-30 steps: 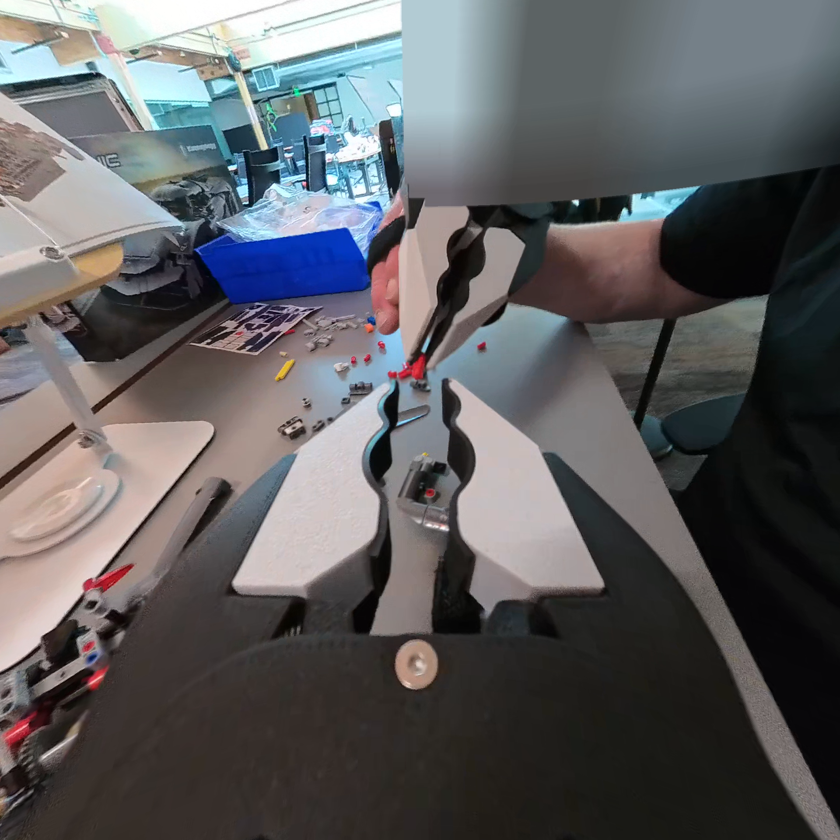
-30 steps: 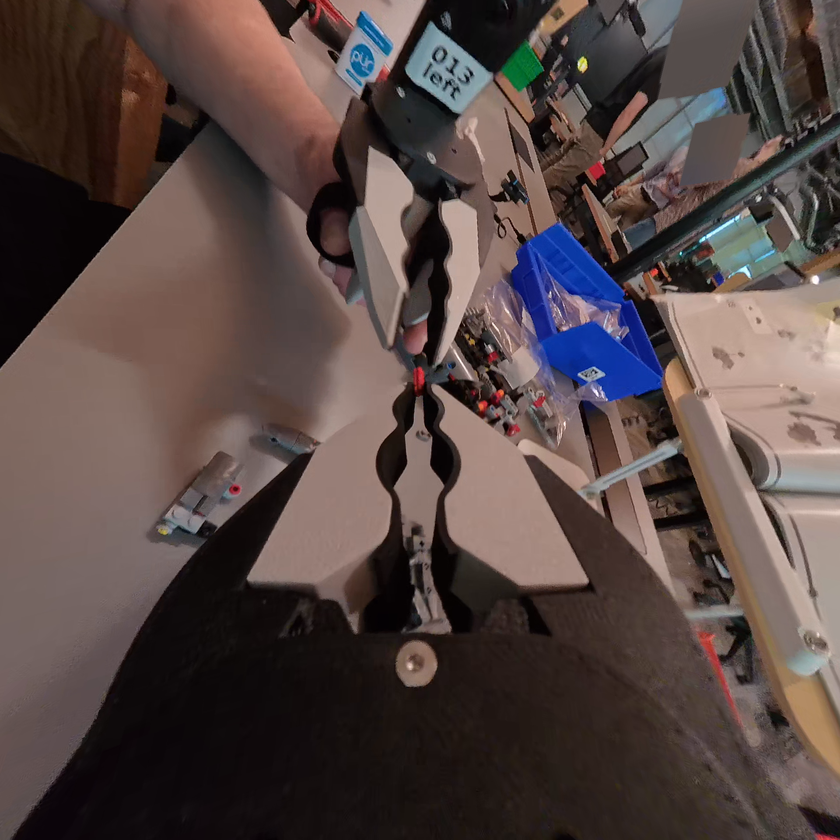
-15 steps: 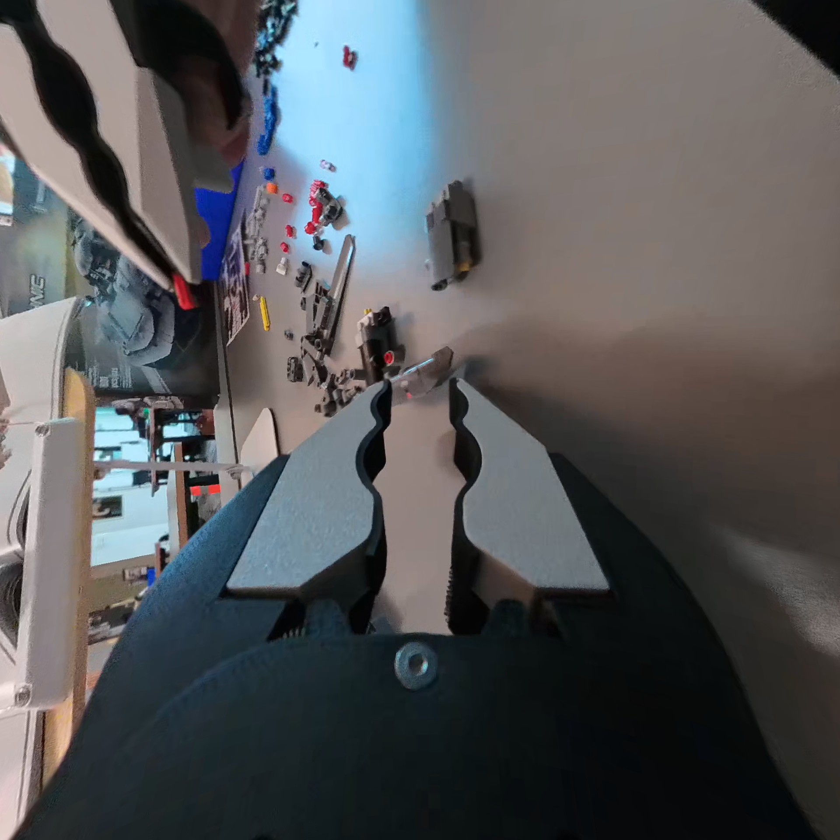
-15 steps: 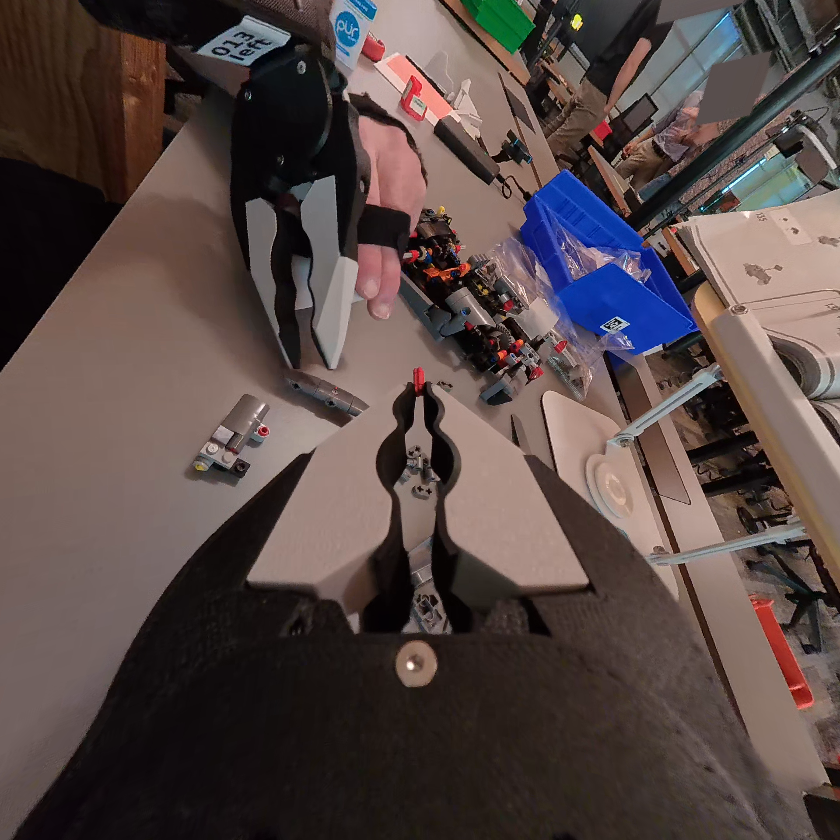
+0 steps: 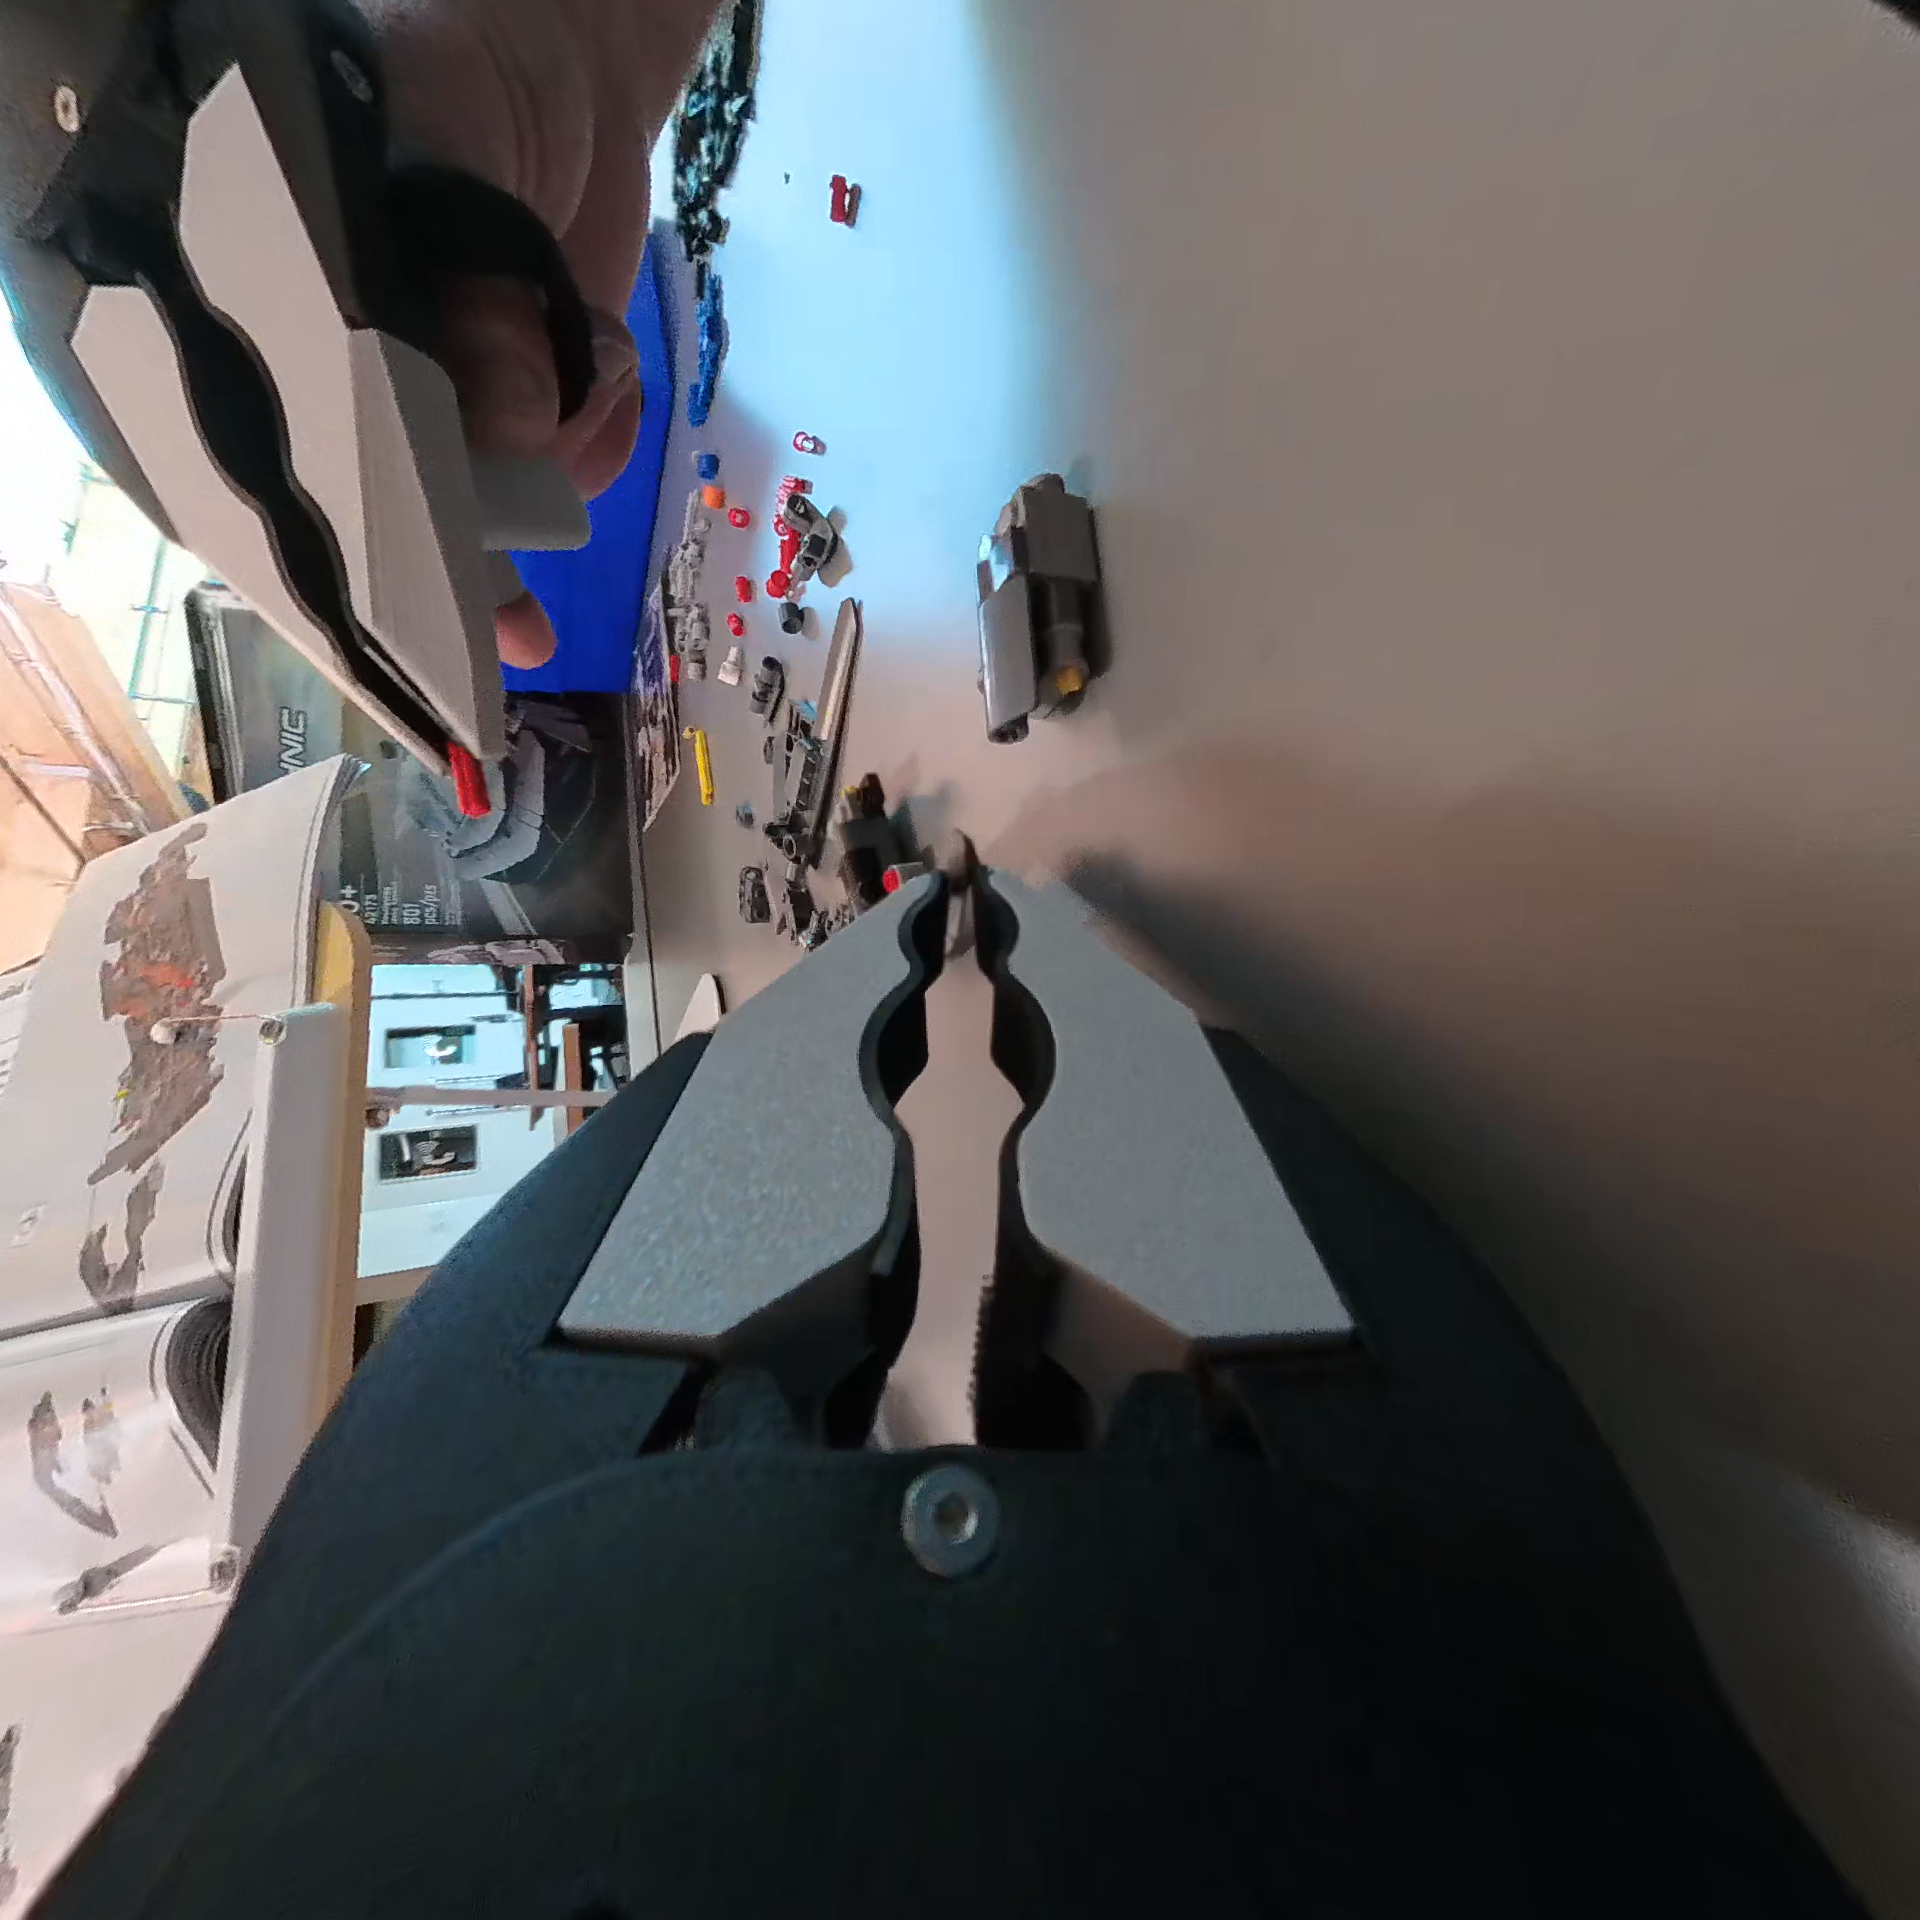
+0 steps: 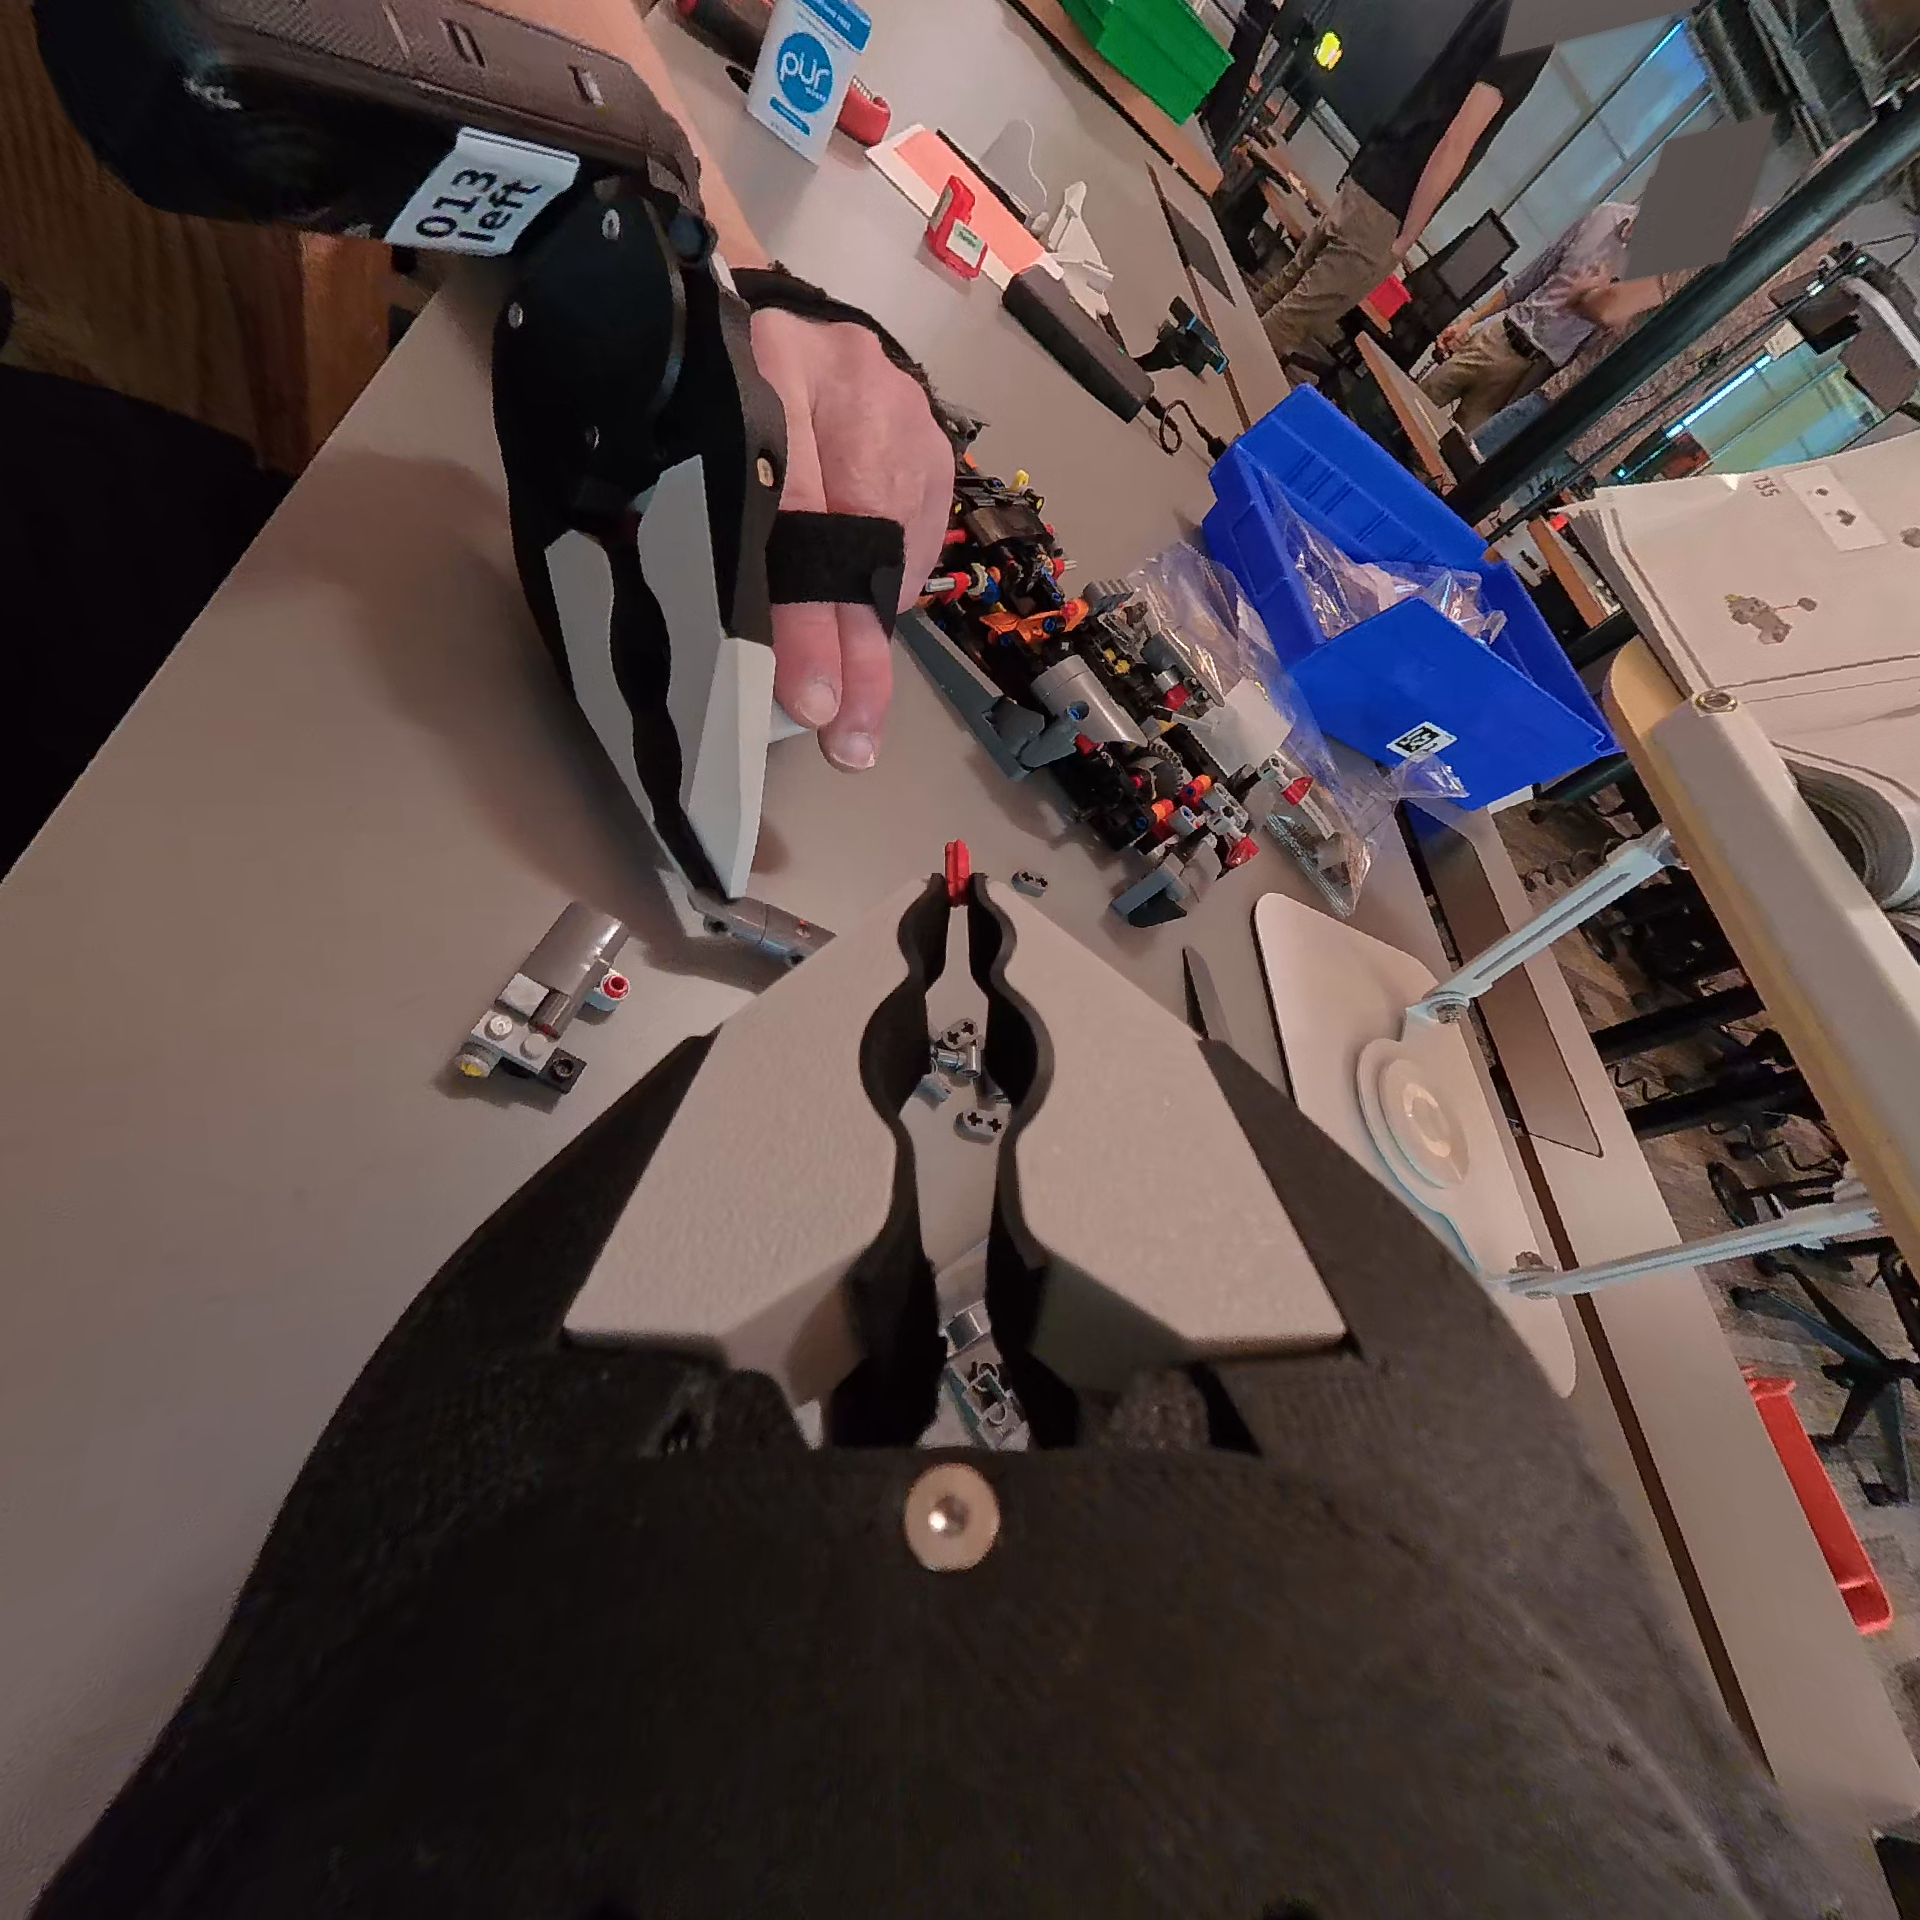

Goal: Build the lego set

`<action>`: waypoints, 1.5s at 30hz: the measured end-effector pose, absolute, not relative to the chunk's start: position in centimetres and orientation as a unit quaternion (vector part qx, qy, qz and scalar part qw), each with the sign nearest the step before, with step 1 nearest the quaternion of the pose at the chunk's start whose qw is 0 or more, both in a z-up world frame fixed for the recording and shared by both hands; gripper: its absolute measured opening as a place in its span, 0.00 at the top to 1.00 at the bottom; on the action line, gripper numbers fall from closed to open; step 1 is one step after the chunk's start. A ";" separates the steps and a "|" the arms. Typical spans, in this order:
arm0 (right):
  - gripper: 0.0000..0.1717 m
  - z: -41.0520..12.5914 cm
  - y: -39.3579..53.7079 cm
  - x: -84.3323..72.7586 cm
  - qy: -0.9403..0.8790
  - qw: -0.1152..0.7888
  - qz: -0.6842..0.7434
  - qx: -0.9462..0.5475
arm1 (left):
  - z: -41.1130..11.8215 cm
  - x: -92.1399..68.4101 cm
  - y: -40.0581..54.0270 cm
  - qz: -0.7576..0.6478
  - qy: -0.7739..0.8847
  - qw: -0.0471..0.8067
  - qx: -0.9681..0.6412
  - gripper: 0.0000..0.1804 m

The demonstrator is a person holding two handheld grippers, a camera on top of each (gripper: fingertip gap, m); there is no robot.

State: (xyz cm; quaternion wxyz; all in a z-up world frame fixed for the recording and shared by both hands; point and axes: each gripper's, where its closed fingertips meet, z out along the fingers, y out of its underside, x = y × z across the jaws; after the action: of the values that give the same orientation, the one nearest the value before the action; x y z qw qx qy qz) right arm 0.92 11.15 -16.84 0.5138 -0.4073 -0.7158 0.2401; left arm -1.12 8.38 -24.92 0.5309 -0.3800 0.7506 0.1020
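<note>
Through the left wrist view, my left claw (image 5: 958, 896) is pinching its tips nearly shut on a small grey piece (image 5: 954, 881) against the table (image 5: 1455, 520), blurred at the contact. A grey block assembly (image 5: 1039, 608) is lying ahead and to the right of the tips, and loose small parts (image 5: 790, 582) are scattering ahead to the left.

Through the right wrist view, my right claw (image 6: 961, 891) is closing tight on a small red pin (image 6: 956, 868), which is sticking out past the tips. The left claw's tip is touching a grey connector (image 6: 764, 925) just left of my tips; a blue bin (image 6: 1434, 665) is sitting farther ahead on the right.
</note>
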 end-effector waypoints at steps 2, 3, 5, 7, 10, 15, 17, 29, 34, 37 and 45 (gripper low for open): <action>1.00 -16.8 11.1 1.0 -0.716 0.514 0.241 -0.407 | -25.1 -1.0 8.5 0.108 0.750 0.530 -0.380 0.99; 1.00 -16.8 11.1 1.0 -0.716 0.513 0.240 -0.408 | -25.0 -0.9 8.7 0.115 0.746 0.535 -0.380 0.99; 1.00 -16.8 11.1 1.1 -0.716 0.514 0.240 -0.408 | -24.8 -0.8 8.9 0.117 0.742 0.538 -0.383 1.00; 1.00 -16.8 11.2 1.2 -0.715 0.514 0.239 -0.409 | -24.1 -0.8 9.3 0.117 0.728 0.552 -0.390 1.00; 1.00 -16.9 11.3 1.4 -0.716 0.511 0.239 -0.411 | -23.4 -0.8 9.5 0.098 0.709 0.565 -0.410 1.00; 1.00 -17.1 11.4 1.6 -0.718 0.507 0.239 -0.412 | -22.7 -1.1 10.1 0.083 0.691 0.574 -0.432 1.00; 1.00 -17.3 11.4 1.6 -0.719 0.504 0.238 -0.415 | -22.3 -1.2 10.3 0.070 0.682 0.577 -0.443 1.00; 1.00 -20.0 10.3 0.0 -0.735 0.462 0.262 -0.421 | -20.2 -1.8 10.7 -0.055 0.621 0.589 -0.515 1.00; 1.00 -19.8 10.1 -1.0 -0.718 0.460 0.301 -0.426 | -19.5 -2.3 10.8 -0.119 0.592 0.588 -0.537 1.00; 1.00 -19.4 10.4 -1.2 -0.707 0.461 0.320 -0.431 | -19.1 -2.5 10.8 -0.155 0.580 0.586 -0.545 1.00; 1.00 -19.3 10.8 -1.5 -0.698 0.464 0.334 -0.432 | -19.3 -2.6 10.9 -0.190 0.573 0.570 -0.557 1.00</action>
State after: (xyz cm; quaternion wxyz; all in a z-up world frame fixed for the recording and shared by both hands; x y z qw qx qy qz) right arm -1.52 10.77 -19.32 0.4638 -0.4317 -0.6980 0.3336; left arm -2.56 10.91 -19.34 0.5702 -0.5574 0.5727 -0.1902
